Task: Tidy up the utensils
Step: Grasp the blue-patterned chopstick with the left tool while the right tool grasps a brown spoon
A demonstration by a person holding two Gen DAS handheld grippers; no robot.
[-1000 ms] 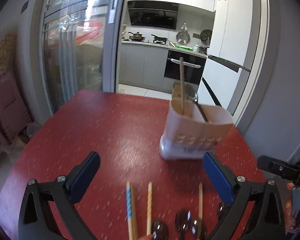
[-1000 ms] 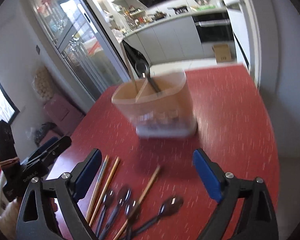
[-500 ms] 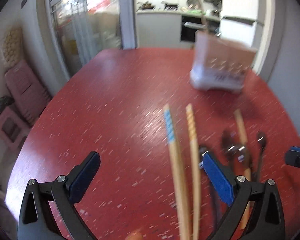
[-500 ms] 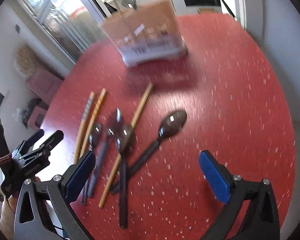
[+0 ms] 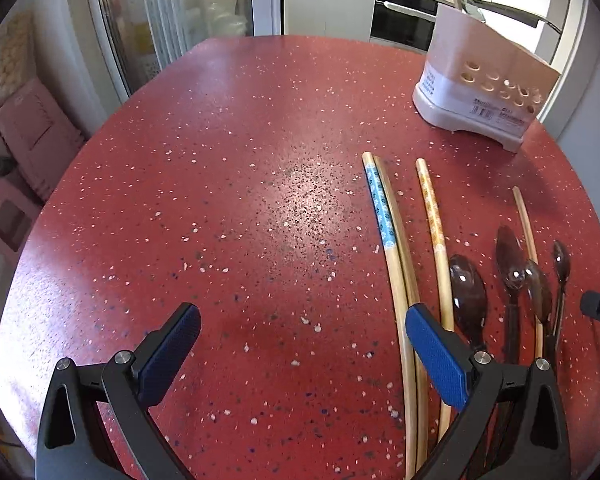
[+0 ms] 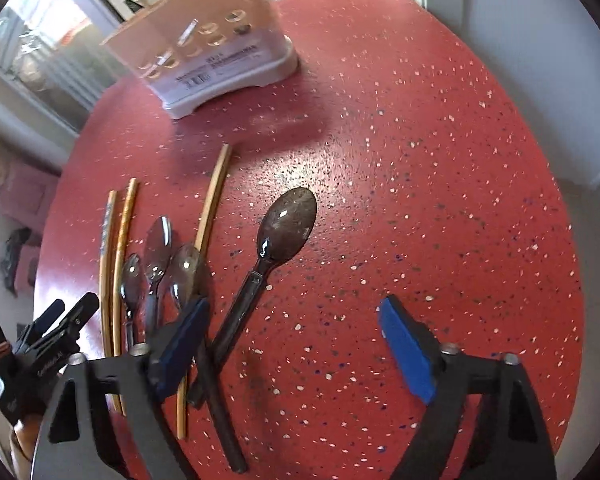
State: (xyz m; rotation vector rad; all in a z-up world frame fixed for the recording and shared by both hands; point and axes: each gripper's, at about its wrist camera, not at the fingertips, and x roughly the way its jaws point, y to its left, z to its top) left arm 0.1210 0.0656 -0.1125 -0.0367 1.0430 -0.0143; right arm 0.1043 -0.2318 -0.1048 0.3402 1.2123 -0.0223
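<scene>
The red speckled table fills both wrist views and carries every item. The utensil holder, a pale perforated caddy on a white base, stands upright at the far side of the table, well ahead of both sets of fingers; in the left wrist view it lies ahead and to the right of the right finger, in the right wrist view ahead and to the left of the left finger.

The left gripper hovers over bare table with its blue-padded fingers spread wide, gripping nothing. The right gripper is likewise spread wide and empty.

The chopsticks lie flat, side by side, pointing toward the holder. Two pass under the left gripper's right finger; a third lies just outside it, and a fourth lies further right among the spoons.

The dark spoons lie beyond that same finger, bowls toward the holder. In the right wrist view, one large spoon lies ahead between the right gripper's fingers, its handle running back beside the left finger. Three smaller spoons cluster just ahead of that left finger.
</scene>
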